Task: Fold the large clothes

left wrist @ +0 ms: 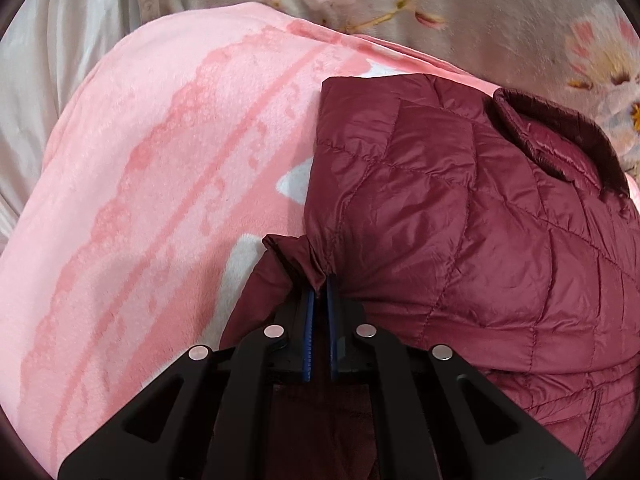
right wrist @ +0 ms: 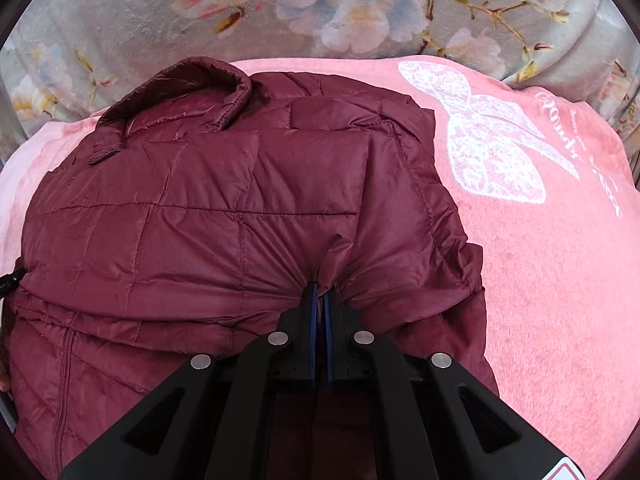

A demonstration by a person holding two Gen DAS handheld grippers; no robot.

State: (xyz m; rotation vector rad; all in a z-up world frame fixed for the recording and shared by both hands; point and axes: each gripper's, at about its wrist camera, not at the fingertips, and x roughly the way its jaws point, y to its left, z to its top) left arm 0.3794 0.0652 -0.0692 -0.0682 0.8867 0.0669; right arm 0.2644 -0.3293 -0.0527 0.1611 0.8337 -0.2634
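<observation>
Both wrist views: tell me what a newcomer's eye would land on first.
A maroon quilted puffer jacket fills the middle, lying on a pink blanket. Each gripper, left and right, is clamped on a bunched fold of it. Behind lies a grey floral blanket, and a white lace butterfly print decorates the pink one.

Left of the jacket (left wrist: 460,208), the pink blanket (left wrist: 140,184) lay flat and bare, giving open passage as far as the grey sheet (left wrist: 48,60). Right of the jacket (right wrist: 200,208), the blanket (right wrist: 560,280) was likewise unobstructed. The jacket's bulk filled the middle ground; its raised collar (right wrist: 192,88) stood at the far edge. Beyond it rose the floral cover (right wrist: 320,12), closing off the far side.
</observation>
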